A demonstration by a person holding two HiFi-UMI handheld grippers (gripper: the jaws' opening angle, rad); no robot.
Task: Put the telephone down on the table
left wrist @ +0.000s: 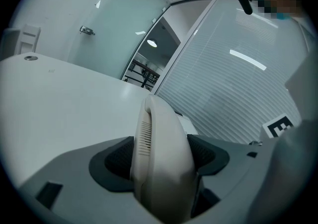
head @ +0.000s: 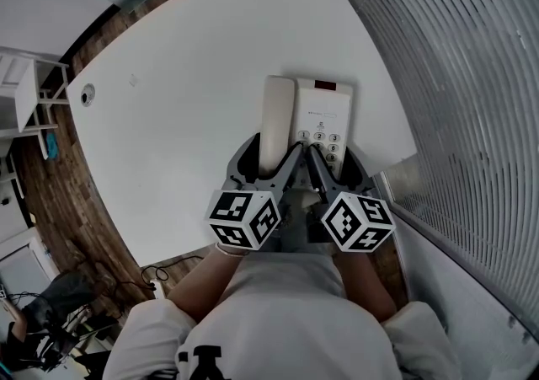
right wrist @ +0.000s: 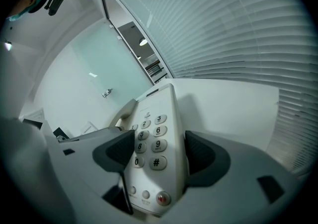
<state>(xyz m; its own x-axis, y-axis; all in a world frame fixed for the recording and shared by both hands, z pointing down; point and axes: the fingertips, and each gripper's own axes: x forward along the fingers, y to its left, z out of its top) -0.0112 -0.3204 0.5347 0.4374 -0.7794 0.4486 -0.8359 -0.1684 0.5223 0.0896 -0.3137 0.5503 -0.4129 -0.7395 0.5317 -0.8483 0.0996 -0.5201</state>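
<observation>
A cream desk telephone with a keypad is at the near right part of the white table; its handset lies in the cradle on its left side. My left gripper is shut on the handset, which fills the gap between the dark pads. My right gripper is shut on the keypad end of the telephone, one pad on each side. Whether the telephone rests on the table or hangs just above it, I cannot tell.
Slatted window blinds run close along the table's right edge. A round cable grommet sits at the table's far left corner. Wooden floor, a white shelf unit and cables lie to the left. The person's lap is under the grippers.
</observation>
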